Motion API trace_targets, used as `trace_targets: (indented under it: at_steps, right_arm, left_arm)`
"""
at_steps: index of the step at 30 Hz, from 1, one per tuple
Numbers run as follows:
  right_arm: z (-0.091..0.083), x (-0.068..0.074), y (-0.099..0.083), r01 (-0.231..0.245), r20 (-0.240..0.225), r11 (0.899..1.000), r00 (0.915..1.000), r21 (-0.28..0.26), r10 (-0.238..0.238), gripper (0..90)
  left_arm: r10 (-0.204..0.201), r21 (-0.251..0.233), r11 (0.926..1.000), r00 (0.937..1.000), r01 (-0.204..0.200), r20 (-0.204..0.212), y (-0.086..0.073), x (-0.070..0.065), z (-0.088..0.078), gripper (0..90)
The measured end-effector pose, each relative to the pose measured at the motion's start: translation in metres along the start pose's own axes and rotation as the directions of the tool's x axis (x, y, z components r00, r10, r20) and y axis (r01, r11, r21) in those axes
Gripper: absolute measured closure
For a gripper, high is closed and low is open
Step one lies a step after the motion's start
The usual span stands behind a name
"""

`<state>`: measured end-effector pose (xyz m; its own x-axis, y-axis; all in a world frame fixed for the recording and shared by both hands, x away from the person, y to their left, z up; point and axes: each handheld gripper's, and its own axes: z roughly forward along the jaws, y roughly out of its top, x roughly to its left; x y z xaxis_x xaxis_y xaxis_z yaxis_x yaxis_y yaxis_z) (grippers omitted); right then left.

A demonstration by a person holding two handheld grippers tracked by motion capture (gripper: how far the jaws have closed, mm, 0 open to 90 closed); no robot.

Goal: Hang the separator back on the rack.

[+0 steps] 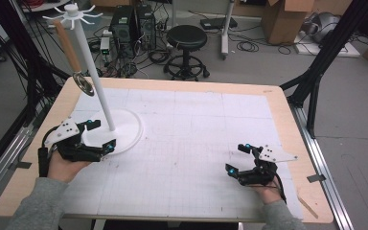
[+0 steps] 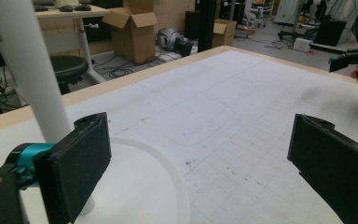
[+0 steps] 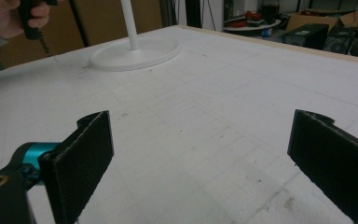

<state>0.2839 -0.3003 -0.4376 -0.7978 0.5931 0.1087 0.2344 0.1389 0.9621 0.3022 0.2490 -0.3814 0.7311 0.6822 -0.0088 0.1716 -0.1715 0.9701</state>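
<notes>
Nearest, the right gripper (image 1: 237, 158) rests low on the gridded mat (image 1: 196, 143) at the table's near right, jaws spread wide with nothing between them. Farther left, the left gripper (image 1: 100, 135) is likewise released, its jaws at the near rim of the white stand's round base (image 1: 130, 130). From that base the stand's pole (image 1: 92, 67) rises, leaning slightly. Beyond, a wooden-handled utensil (image 1: 72, 55) hangs from the stand's top hooks, long axis sloping downward, metal head lowest, above and behind the left gripper.
</notes>
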Motion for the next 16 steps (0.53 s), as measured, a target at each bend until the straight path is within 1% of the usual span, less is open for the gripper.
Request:
trace_targets:
  at_steps: [1, 2, 6, 7, 9, 12, 13, 16]
  right_arm:
    - [0.0, 0.0, 0.0, 0.001, 0.003, 1.0, 1.0, 0.001, -0.001, 6.1]
    - [0.0, 0.0, 0.0, 0.001, 0.006, 1.0, 1.0, 0.001, -0.001, 6.1]
    - [0.0, -0.001, 0.0, 0.003, 0.011, 1.0, 0.9999, -0.001, -0.003, 6.1]
    - [-0.001, -0.001, 0.0, 0.003, 0.013, 1.0, 0.9999, -0.001, -0.003, 6.1]
    - [-0.001, -0.001, 0.0, 0.005, 0.014, 1.0, 0.9999, -0.002, -0.005, 6.1]
    - [-0.001, -0.001, 0.0, 0.005, 0.013, 1.0, 0.9999, -0.003, -0.005, 6.1]
    - [-0.001, -0.001, 0.0, 0.006, 0.014, 1.0, 0.9999, -0.002, -0.006, 6.1]
    - [-0.001, -0.001, 0.0, 0.006, 0.012, 1.0, 0.9999, -0.001, -0.006, 6.1]
  left_arm:
    - [0.009, 0.012, 0.9999, 0.9999, -0.009, -0.005, -0.001, -0.002, 0.001, 6.5]
    - [0.012, 0.021, 0.9997, 0.9999, -0.012, 0.001, -0.001, -0.002, 0.002, 6.5]
    - [0.012, 0.052, 0.9986, 0.9999, -0.012, 0.011, -0.003, -0.007, 0.004, 6.5]
    - [0.011, 0.051, 0.9986, 0.9999, -0.012, 0.01, -0.005, -0.009, 0.004, 6.5]
    - [0.008, 0.006, 1.0, 0.9999, -0.008, 0.013, -0.011, -0.011, 0.003, 6.5]
    - [-0.012, 0.022, 0.9997, 0.9999, 0.012, 0.006, -0.019, -0.011, 0.002, 6.5]
    - [-0.012, 0.02, 0.9997, 0.9999, 0.012, 0.001, -0.022, -0.011, 0.001, 6.5]
    - [-0.03, 0.017, 0.9994, 0.9995, 0.03, -0.009, -0.027, -0.009, -0.001, 6.5]
